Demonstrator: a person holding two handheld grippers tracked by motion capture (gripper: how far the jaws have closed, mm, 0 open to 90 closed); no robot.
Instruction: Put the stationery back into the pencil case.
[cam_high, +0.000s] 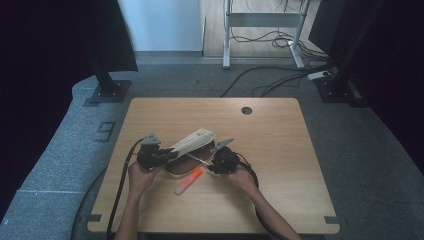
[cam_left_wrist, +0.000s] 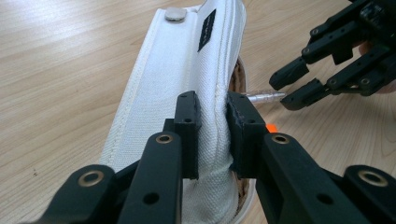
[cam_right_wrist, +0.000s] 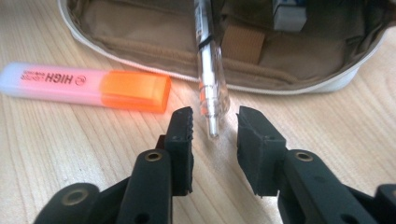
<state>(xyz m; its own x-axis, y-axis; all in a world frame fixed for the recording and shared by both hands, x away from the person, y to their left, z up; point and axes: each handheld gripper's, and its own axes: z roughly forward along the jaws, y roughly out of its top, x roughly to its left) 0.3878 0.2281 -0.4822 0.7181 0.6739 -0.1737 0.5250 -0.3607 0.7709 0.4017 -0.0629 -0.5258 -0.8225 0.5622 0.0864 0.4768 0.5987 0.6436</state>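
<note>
- Left gripper view: my left claw (cam_left_wrist: 214, 135) is clenched on the raised white flap of the pencil case (cam_left_wrist: 187, 84), pinching the fabric between both pads so the case stays open and lifted off the tabletop (cam_left_wrist: 60, 70).
- In the right gripper view, my right claw (cam_right_wrist: 215, 140) stands released, its pads not pressing on anything. The clear pen (cam_right_wrist: 211, 70) lies half inside the pencil case, and its tip pokes out over the case's rim and ends between my two jaws.
- The orange highlighter (cam_right_wrist: 88, 86) lies on the tabletop just outside the pencil case's rim, beside the pen's tip.
- In the high view, the pencil case (cam_high: 192, 142) sits between my two claws, left claw (cam_high: 167, 155) at its near end.
- I judge the step in hand to be taking hold of the pen, whether to push it in or draw it out I can't tell.
- Next, I need to ease the right claw forward a little so the pads straddle the barrel rather than the tip, then close squarely while my left keeps the flap up.
</note>
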